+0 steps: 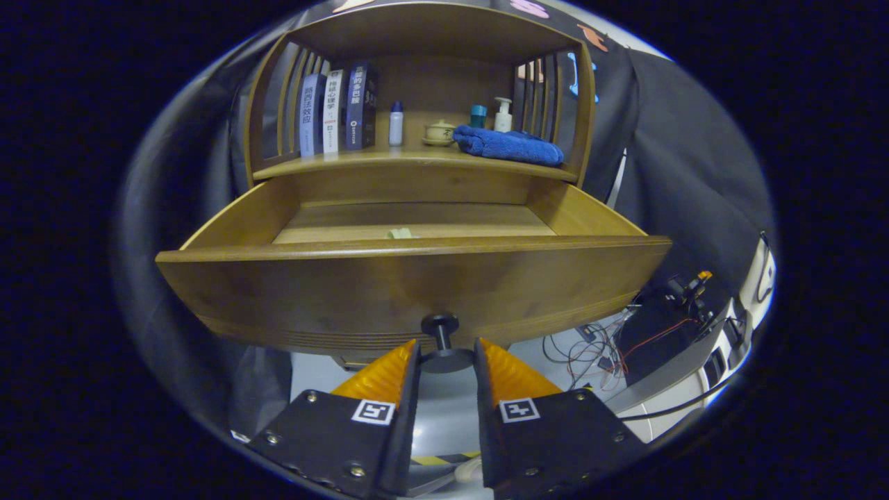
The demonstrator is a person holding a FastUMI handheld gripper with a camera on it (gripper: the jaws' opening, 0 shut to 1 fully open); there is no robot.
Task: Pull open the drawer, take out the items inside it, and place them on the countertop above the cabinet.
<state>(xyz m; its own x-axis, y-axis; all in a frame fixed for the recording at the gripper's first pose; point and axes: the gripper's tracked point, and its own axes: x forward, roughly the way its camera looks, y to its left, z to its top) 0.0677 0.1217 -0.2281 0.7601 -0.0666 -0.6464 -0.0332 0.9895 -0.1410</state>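
The wooden drawer (pixel 417 292) stands pulled well out of the cabinet, and I look down past its front panel into it. A small pale item (pixel 403 234) peeks over the front edge on the drawer floor; most of it is hidden. The dark round knob (pixel 444 347) on the drawer front sits between my fingertips, and my gripper (pixel 446 357) is shut on it, both fingers pressing its sides. The countertop (pixel 417 158) runs just above and behind the drawer.
On the countertop stand three books (pixel 338 110), a white bottle (pixel 396 125), a small lidded cup (pixel 439 132), a folded blue towel (pixel 509 146) and a pump bottle (pixel 503 115). Slatted side walls enclose the shelf. Cables and equipment (pixel 625 340) lie on the floor beyond my right finger.
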